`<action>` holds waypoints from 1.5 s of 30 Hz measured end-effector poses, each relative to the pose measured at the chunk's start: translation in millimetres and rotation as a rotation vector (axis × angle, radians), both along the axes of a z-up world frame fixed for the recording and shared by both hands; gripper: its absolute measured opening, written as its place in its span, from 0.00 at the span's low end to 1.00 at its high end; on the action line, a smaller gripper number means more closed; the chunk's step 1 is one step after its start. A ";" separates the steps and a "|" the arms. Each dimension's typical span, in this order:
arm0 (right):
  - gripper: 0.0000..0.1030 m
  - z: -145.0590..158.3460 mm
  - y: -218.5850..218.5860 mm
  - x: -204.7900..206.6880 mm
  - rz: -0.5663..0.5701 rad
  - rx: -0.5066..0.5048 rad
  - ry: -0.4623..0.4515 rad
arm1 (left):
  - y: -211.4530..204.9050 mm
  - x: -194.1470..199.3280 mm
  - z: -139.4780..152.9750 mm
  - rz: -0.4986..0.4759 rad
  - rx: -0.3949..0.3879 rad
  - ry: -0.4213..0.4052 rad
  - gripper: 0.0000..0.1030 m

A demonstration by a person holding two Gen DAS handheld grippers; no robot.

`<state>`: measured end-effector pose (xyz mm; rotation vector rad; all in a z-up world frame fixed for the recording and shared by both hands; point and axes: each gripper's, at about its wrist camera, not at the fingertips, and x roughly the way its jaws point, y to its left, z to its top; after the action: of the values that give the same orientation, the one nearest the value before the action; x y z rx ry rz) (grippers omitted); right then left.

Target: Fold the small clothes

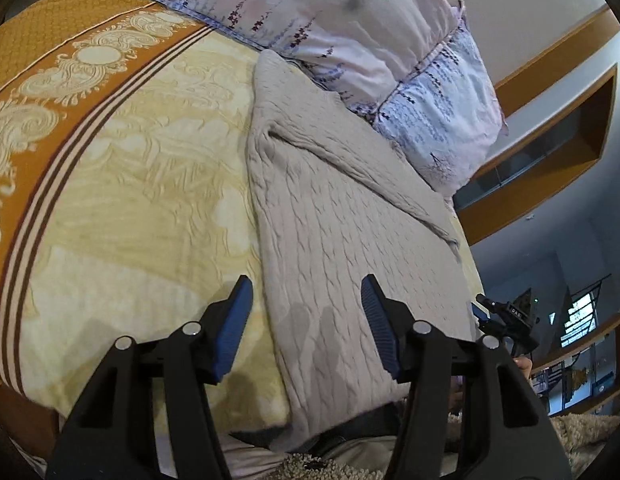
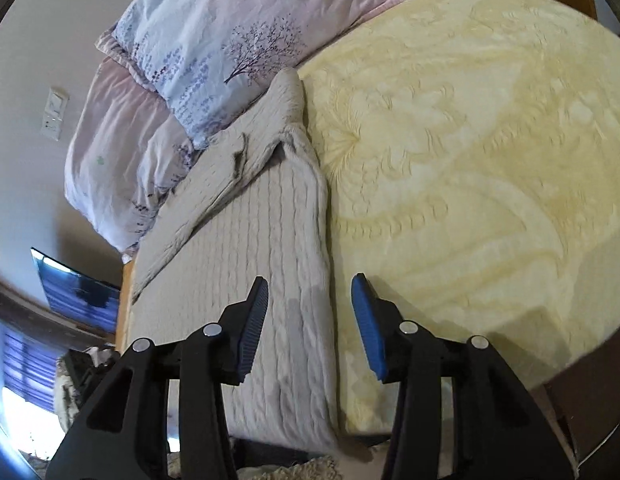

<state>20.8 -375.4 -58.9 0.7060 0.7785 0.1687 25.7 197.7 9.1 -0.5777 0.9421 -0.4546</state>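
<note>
Hovering with jaws spread and empty, left gripper [image 1: 306, 320] and right gripper [image 2: 310, 320] over the near hem of the sweater [image 1: 341, 240] lying partly folded on the bed [image 1: 150, 200] beside the pillows [image 1: 310, 12], seemingly mid-fold, next needing a pinch of that near edge.

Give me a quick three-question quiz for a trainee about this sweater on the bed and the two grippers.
1. True or false: the left gripper is shut on the sweater.
2. What lies against the far end of the sweater? A) a pillow B) a laptop C) a basket
3. Fill in: the sweater lies on a pale yellow ____.

Key
1. False. Its jaws stand open above the sweater, and the right gripper is open too, over the sweater's edge.
2. A, the flowered pillow.
3. Blanket.
</note>
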 end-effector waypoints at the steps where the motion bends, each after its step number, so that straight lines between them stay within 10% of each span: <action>1: 0.45 -1.2 1.9 -2.8 0.017 0.016 -0.001 | -1.0 -2.3 -0.4 -0.009 -0.008 -0.001 0.54; 11: 0.44 -16.8 20.6 -15.9 0.238 0.207 -0.026 | -17.8 -34.4 -10.4 -0.125 -0.079 -0.038 0.47; 25: 0.43 -28.8 43.8 -53.4 0.408 0.047 0.053 | -42.1 -56.6 -30.8 -0.319 -0.174 -0.043 0.46; 32: 0.24 -37.1 59.1 -45.5 0.466 0.008 0.073 | -51.4 -54.4 -37.0 -0.332 -0.134 -0.014 0.38; 38: 0.10 -20.1 70.4 -51.1 0.541 -0.024 -0.011 | -54.5 -57.3 -34.0 -0.381 -0.099 -0.026 0.11; 45: 0.08 21.9 75.7 -55.2 0.541 -0.071 -0.188 | -43.1 -60.8 3.3 -0.381 -0.105 -0.193 0.06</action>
<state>-34.4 -299.7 -37.0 0.3918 0.7759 0.6849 -35.1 154.6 12.4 -0.4395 0.8470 -0.8903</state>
